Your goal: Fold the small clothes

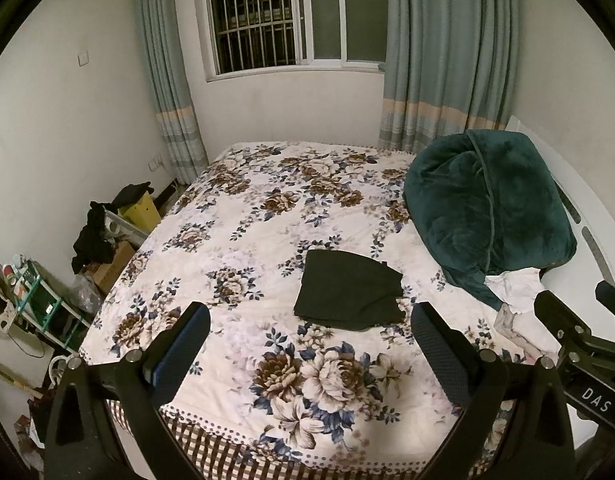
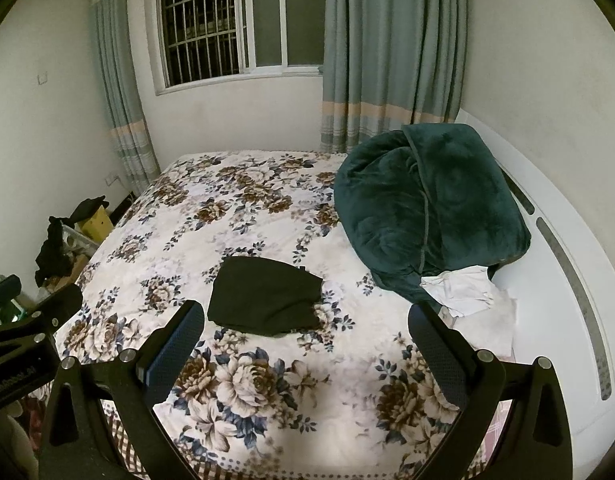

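A folded black garment (image 1: 349, 290) lies flat on the floral bed cover (image 1: 243, 216); it also shows in the right wrist view (image 2: 265, 296). A crumpled white garment (image 1: 515, 286) lies to its right beside the green blanket, seen too in the right wrist view (image 2: 465, 290). My left gripper (image 1: 311, 340) is open and empty, held above the near edge of the bed, short of the black garment. My right gripper (image 2: 307, 336) is open and empty, also above the near edge. Each gripper shows at the side of the other's view.
A bulky dark green blanket (image 2: 427, 204) sits at the right of the bed against a white headboard (image 2: 567, 264). Boxes, dark clothes and a shelf (image 1: 103, 232) crowd the floor left of the bed. Window and curtains (image 1: 447, 52) stand behind.
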`<action>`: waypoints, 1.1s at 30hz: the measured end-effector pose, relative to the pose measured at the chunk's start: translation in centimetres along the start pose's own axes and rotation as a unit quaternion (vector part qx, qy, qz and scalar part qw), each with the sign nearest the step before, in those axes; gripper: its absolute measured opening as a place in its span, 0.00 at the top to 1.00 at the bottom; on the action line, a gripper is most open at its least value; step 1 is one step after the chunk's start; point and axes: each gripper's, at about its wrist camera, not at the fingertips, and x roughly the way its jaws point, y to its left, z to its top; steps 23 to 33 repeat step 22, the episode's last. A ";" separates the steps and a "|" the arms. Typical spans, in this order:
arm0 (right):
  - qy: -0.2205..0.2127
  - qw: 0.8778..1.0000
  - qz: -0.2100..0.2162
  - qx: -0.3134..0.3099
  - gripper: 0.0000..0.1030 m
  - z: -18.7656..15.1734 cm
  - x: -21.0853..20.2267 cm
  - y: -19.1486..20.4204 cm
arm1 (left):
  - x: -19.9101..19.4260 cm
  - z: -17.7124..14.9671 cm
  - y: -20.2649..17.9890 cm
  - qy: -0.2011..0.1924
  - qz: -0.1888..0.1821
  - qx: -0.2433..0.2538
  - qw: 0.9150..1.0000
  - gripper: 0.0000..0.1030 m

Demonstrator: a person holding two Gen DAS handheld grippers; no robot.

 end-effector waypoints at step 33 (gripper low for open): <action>0.001 1.000 0.006 -0.007 0.00 -0.4 -0.4 0.7 | -1.1 -0.7 0.3 -0.008 0.014 -0.009 1.000 0.01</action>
